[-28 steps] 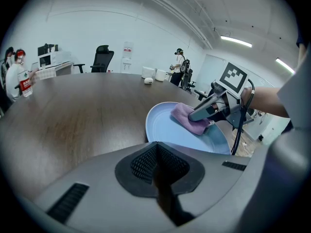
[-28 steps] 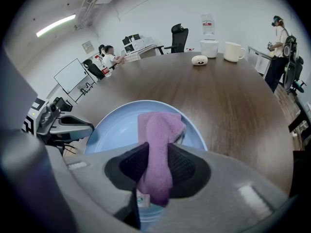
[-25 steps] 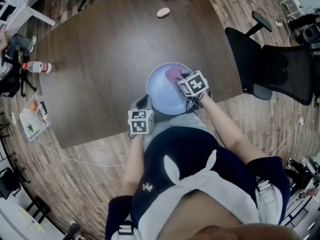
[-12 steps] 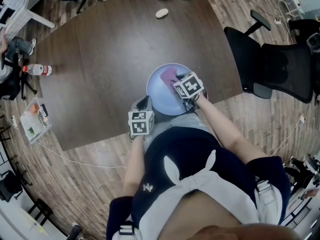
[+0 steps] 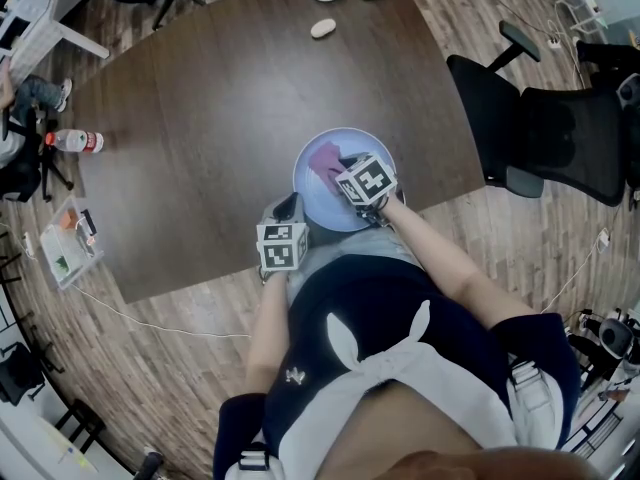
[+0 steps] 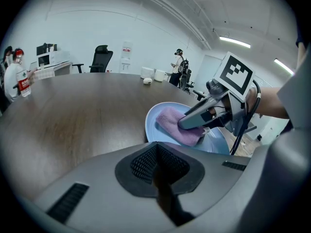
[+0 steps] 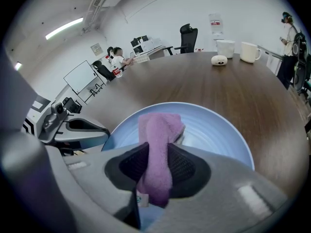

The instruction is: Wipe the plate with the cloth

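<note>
I am pinching the cloth (image 7: 159, 130) between the jaws of my right gripper (image 7: 156, 174), and its free end is lying forward on the plate (image 7: 221, 130). The plate is sitting at the near edge of the desk (image 7: 194, 81). The left gripper (image 7: 73, 130) is hovering just beside the plate's left rim. A mug (image 7: 249, 52), a cup (image 7: 225, 48) and a small white lump (image 7: 219, 60) are standing near the desk's far right corner, well apart from the plate.

plate (image 5: 316, 196): pale blue, round, near edge of table (image 5: 220, 118) | cloth (image 5: 325, 157): purple, bunched, on plate
</note>
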{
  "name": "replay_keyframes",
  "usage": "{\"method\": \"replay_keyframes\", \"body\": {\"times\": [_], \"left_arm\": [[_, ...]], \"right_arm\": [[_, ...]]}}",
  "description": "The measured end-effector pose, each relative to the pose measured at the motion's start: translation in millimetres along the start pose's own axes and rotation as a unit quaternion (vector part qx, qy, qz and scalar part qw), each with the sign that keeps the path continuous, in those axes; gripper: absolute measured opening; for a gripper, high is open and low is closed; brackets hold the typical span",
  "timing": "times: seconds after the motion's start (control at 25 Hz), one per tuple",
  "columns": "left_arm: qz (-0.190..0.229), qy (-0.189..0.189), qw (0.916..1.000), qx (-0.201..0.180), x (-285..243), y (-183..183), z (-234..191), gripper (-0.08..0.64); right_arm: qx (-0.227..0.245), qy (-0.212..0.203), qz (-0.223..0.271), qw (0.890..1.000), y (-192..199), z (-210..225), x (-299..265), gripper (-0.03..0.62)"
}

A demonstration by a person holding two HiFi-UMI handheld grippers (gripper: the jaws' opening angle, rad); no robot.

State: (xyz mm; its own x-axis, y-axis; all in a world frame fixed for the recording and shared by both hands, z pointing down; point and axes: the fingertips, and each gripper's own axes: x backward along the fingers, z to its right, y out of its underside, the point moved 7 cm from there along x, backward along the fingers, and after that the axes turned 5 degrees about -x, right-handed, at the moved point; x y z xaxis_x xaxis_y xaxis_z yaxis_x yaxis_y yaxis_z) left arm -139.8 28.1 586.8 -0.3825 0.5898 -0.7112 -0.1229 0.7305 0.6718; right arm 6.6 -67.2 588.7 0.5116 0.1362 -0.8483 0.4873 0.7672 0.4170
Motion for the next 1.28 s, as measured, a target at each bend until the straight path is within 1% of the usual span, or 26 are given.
{"method": "replay_keyframes", "body": {"times": [0.12,0.36,0.64,0.88,1.0,1.28], "left_arm": [[-0.001,0.000,1.0000,0.001,2,-2,1,0.005],[0.000,0.000,1.0000,0.002,3,-2,1,0.005],[0.000,-0.004,1.0000,0.006,1,-1,3,0.005],[0.001,-0.005,1.0000,0.007,1,-3,3,0.005],[0.000,-0.006,1.0000,0.006,1,-3,3,0.005],[-0.002,-0.006,1.0000,0.007,0,-3,5,0.005]], "right_arm": [[0.000,-0.010,-0.001,1.000,-2,-6,-2,0.115],[-0.031,-0.047,0.002,0.998,-4,-17,-9,0.115],[-0.020,-0.053,0.000,0.998,-2,-26,-13,0.115],[-0.044,-0.074,0.002,0.996,-2,-29,-13,0.115],[-0.047,-0.085,-0.003,0.995,0,-33,-14,0.114],[-0.035,-0.104,-0.020,0.994,8,-43,-14,0.115]]}}
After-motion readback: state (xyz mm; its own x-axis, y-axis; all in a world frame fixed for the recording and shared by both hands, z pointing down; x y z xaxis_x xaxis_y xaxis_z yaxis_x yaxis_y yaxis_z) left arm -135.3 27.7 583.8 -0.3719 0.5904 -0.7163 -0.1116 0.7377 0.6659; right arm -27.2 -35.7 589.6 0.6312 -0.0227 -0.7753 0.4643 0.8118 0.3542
